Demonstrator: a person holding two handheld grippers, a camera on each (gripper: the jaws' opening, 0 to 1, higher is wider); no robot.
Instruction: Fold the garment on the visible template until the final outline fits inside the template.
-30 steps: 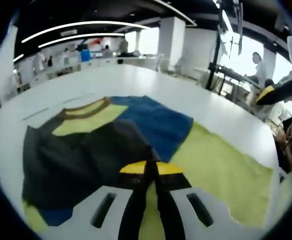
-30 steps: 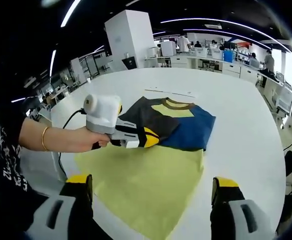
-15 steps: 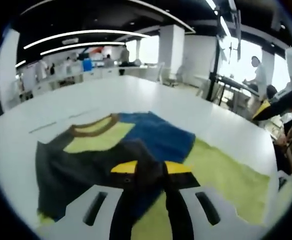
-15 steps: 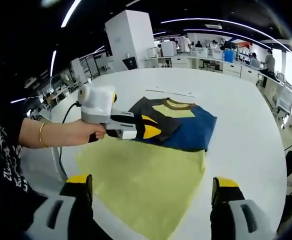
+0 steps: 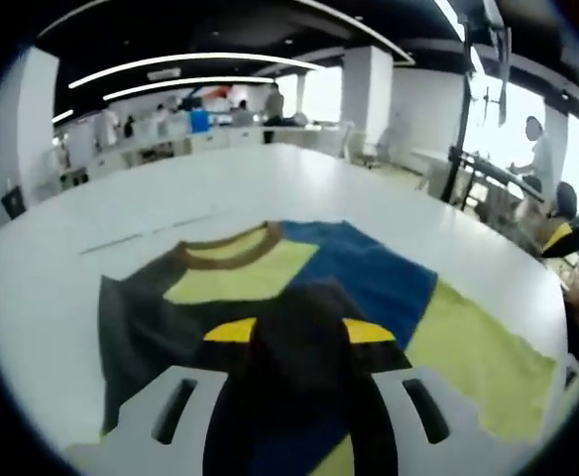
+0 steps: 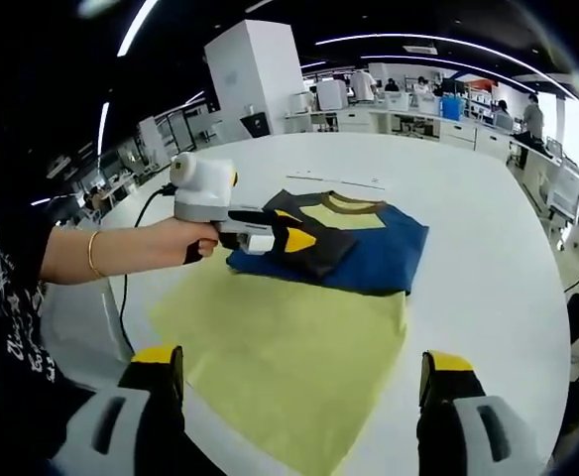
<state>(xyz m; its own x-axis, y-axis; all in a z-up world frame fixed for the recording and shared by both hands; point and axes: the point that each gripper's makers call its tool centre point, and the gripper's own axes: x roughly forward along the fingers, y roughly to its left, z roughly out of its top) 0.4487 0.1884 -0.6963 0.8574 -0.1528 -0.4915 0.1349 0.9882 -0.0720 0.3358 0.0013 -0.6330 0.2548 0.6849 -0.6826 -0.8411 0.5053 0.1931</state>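
A folded garment (image 6: 344,243), dark grey and blue with a yellow panel and a brown collar, is seen lying on the far part of a yellow-green template (image 6: 289,347), which is spread flat on a large white worktop (image 6: 478,228). In the right tool view, the nearer half of the template is left bare, and the garment's far edge reaches past the template onto the worktop.

The left tool (image 6: 294,243) is held in a hand (image 6: 185,240) (a thin bangle is worn on the wrist) and is clamped on a dark grey fold of the garment at its left side, the cloth being lifted a little above the layers beneath. In the left tool view the same dark cloth (image 5: 304,327) is seen pinched between the yellow-tipped jaws of that tool (image 5: 299,332), with the collar (image 5: 232,253) and the blue part (image 5: 369,273) lying beyond.

The right tool (image 6: 299,382) is held near the bottom of its own view, its jaws wide apart and nothing between them, well apart from the garment.
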